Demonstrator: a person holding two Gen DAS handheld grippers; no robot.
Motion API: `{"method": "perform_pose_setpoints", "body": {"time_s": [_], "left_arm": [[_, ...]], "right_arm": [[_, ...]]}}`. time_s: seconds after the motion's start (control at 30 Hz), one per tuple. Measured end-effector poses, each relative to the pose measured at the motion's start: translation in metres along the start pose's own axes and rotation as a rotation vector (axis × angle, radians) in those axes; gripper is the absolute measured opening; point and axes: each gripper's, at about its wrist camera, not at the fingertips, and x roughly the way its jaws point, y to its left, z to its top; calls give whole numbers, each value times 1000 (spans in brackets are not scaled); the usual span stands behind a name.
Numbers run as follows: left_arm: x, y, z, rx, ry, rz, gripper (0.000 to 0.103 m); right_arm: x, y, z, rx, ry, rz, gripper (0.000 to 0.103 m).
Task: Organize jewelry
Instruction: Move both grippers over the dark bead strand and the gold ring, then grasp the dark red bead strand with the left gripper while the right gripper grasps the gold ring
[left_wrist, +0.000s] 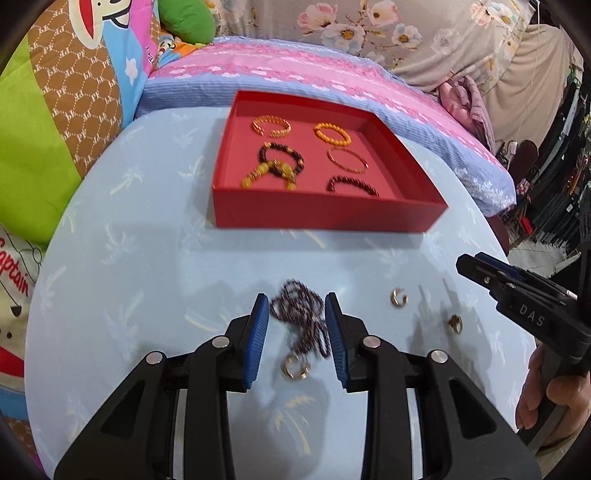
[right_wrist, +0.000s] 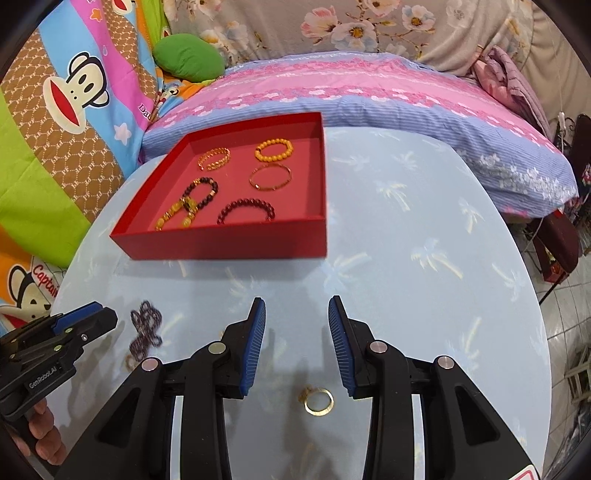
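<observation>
A red box (left_wrist: 314, 216) (right_wrist: 221, 240) stands on the round light-blue table and holds several bracelets. My left gripper (left_wrist: 297, 317) is open, its blue pads either side of a dark beaded necklace (left_wrist: 299, 314) (right_wrist: 146, 328) lying on the table. A gold ring (left_wrist: 294, 366) lies just below the beads. My right gripper (right_wrist: 296, 321) is open and empty above the table, with a gold ring (right_wrist: 318, 401) lying between its arms. It shows in the left wrist view (left_wrist: 480, 271) at the right.
Two small gold rings (left_wrist: 399, 297) (left_wrist: 455, 324) lie on the table (left_wrist: 147, 280) right of the necklace. A pink-and-blue pillow (right_wrist: 369, 96) and cartoon bedding (right_wrist: 66, 110) lie behind the table. The table edge drops off at the right.
</observation>
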Motion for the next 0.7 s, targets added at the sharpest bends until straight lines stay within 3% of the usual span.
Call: {"method": "perform_pose_setpoints", "body": {"time_s": [0.3,0.7], "left_arm": [[7,-14,-24,19,38,-1,36],[22,-12,-29,11,55,20,37]], "right_arm": [[-1,-9,-35,14,51,-10,35],[6,-10,-49,3,68,-27,35]]}}
